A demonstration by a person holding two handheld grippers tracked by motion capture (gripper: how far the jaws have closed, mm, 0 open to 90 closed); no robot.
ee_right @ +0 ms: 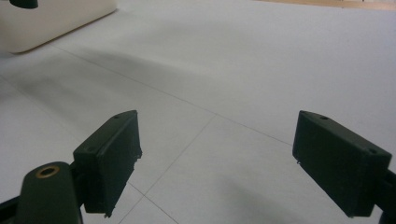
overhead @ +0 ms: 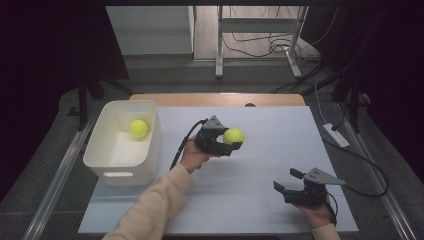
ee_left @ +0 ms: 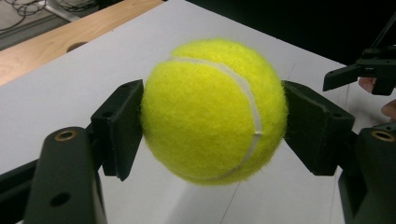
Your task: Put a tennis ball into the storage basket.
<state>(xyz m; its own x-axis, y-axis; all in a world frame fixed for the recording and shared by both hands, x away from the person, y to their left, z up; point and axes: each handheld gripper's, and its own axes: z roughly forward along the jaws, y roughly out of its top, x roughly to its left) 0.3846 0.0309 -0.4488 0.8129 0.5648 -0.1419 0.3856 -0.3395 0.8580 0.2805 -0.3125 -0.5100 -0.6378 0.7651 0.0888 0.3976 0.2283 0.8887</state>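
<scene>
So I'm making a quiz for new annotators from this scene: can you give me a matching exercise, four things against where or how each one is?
Things:
1. left gripper
2. right gripper
3. tennis ball in the bin
4. white bin

States or places:
A. stands on the left part of the white table top
B. jaws apart with nothing between them
C. lies near the far wall of the container
D. shut on the held tennis ball, above the table top

Pairs: 1-D, 2-B, 3-C, 4-A
</scene>
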